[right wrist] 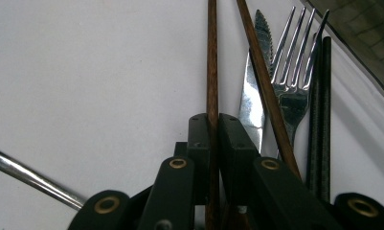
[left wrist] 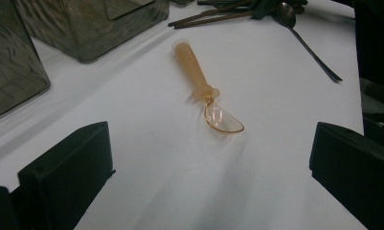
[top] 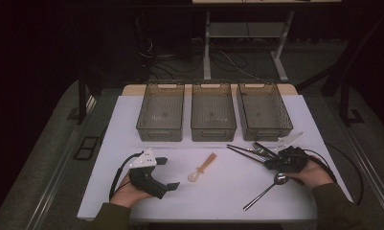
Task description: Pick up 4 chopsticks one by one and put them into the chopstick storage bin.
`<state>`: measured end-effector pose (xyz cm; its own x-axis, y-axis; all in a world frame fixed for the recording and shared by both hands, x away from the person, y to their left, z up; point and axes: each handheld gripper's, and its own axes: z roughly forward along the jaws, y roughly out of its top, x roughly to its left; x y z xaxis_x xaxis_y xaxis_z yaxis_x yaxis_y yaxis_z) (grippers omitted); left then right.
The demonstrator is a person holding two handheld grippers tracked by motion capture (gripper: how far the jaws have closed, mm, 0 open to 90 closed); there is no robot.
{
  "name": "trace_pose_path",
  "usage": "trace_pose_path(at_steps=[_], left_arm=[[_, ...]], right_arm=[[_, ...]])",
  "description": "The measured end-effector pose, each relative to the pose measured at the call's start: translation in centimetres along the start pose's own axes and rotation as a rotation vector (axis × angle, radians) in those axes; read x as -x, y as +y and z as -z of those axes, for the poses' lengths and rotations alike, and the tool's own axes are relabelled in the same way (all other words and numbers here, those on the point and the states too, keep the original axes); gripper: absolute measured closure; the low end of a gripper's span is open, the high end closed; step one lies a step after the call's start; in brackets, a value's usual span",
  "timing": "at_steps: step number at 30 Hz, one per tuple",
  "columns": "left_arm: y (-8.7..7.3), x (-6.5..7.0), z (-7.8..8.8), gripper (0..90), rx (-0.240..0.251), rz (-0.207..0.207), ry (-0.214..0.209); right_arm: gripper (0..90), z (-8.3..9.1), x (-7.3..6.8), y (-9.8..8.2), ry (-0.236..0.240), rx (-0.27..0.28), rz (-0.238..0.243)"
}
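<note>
The white worktop [top: 218, 191] carries three bins [top: 213, 112] at 12 o'clock. Right tongs [right wrist: 212, 129], at 3 o'clock, are clamped on one brown chopstick [right wrist: 211, 57] beside the cutlery pile. Left tongs [left wrist: 208, 163] stand apart. Step: grasping; next, lift clear toward a bin.

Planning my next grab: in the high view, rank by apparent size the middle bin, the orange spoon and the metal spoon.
1. Middle bin, clearly largest.
2. Metal spoon, long thin handle.
3. Orange spoon, shortest.
</note>
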<state>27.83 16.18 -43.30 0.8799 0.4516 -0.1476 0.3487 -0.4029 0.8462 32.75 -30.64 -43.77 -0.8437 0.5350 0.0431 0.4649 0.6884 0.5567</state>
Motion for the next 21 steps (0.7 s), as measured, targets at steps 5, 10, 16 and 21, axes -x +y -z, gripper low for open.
trace_pose_path(at_steps=[5,10,16,21], left_arm=[[0.0,0.0,0.0,0.0,0.0,-0.001,0.0],[-0.1,0.0,-0.2,0.0,-0.001,-0.003,0.001],[-0.3,-0.1,-0.2,0.0,-0.005,-0.007,0.0],[-0.5,-0.1,-0.3,0.0,0.011,-0.002,0.002]], right_arm=[[83.4,0.2,0.1,0.0,-0.001,0.005,0.002],[83.4,0.8,0.2,0.0,-0.007,0.029,0.002],[83.7,1.7,0.3,0.1,-0.012,0.064,-0.003],[83.7,2.2,0.2,0.3,-0.01,0.088,-0.01]])
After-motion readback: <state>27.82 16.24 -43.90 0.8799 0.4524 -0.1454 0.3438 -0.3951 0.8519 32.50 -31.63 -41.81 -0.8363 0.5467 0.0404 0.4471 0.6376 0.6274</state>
